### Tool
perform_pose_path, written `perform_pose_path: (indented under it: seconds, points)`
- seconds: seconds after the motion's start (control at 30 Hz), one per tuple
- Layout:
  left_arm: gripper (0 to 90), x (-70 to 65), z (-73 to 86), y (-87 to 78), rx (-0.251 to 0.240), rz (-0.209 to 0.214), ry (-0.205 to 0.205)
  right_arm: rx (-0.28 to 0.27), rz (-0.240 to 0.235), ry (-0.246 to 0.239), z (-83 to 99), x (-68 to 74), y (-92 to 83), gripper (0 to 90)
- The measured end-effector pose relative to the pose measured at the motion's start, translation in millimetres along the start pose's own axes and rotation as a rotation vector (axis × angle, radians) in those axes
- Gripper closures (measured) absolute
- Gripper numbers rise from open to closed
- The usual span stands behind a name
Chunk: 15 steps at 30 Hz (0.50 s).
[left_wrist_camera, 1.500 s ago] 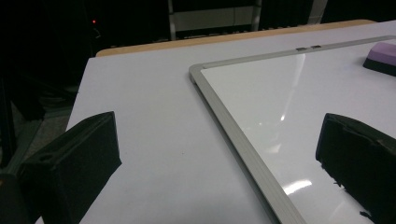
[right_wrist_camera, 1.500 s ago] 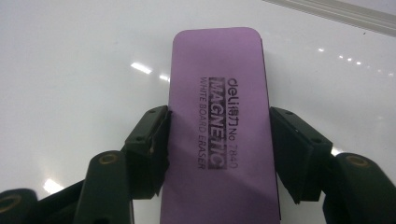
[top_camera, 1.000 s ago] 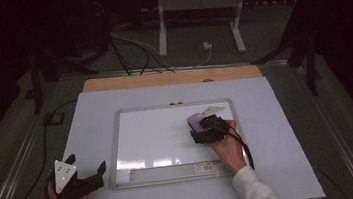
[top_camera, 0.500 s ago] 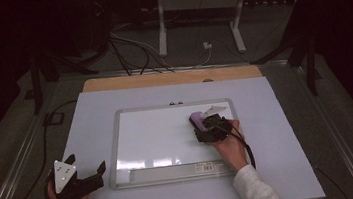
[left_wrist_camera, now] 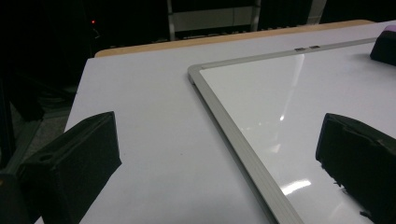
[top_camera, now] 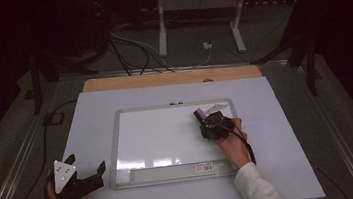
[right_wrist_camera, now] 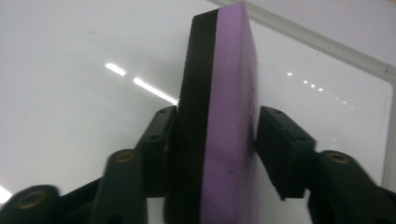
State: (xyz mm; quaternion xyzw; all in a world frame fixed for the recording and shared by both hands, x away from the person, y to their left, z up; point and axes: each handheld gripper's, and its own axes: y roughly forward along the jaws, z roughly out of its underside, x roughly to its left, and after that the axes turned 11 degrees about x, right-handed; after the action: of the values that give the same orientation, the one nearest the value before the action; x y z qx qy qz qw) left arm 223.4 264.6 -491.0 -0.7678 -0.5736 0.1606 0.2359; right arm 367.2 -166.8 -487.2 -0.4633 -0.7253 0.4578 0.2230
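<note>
A whiteboard [top_camera: 158, 136] in a silver frame lies flat on the pale table. Over its upper right corner my right gripper [top_camera: 206, 121] is shut on a purple eraser [top_camera: 199, 113] with a black felt face. In the right gripper view the eraser [right_wrist_camera: 224, 116] stands on edge between the jaws, one pad on the felt and the other on the purple side. These jaws have just been closing, with the eraser between them. My left gripper [top_camera: 87, 162] rests open at the table's near left, off the board, with nothing between its jaws [left_wrist_camera: 215, 154].
The table [top_camera: 287, 117] has a wooden strip [top_camera: 172, 77] along its far edge. Beyond it, cables and a metal stand [top_camera: 201, 21] sit on the floor. A label strip [top_camera: 172, 170] runs along the board's near edge, and two small clips [top_camera: 176, 103] mark its far frame.
The right gripper's jaws have narrowed onto the purple eraser, and less of its purple face shows from above. The left gripper has stayed where it was.
</note>
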Motion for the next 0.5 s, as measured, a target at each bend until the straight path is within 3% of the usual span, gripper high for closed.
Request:
perform_pose_path:
  seconds: [0.1, 0.2, 0.5]
  points:
    - [0.6, -0.1, -0.1, -0.1, 0.000, 0.001, 0.001, -0.015, 0.005, 0.013, -0.4, -2.3, -2.8, 62.2]
    - [0.6, 0.0, 0.0, -0.1, 0.000, 0.000, 0.000, -0.033, 0.015, 0.021, -0.9, -4.2, -5.7, 63.1]
    - [0.6, -0.1, 0.0, 0.1, 0.001, 0.001, 0.001, -0.075, 0.022, 0.111, -6.0, -21.0, -15.8, 63.2]
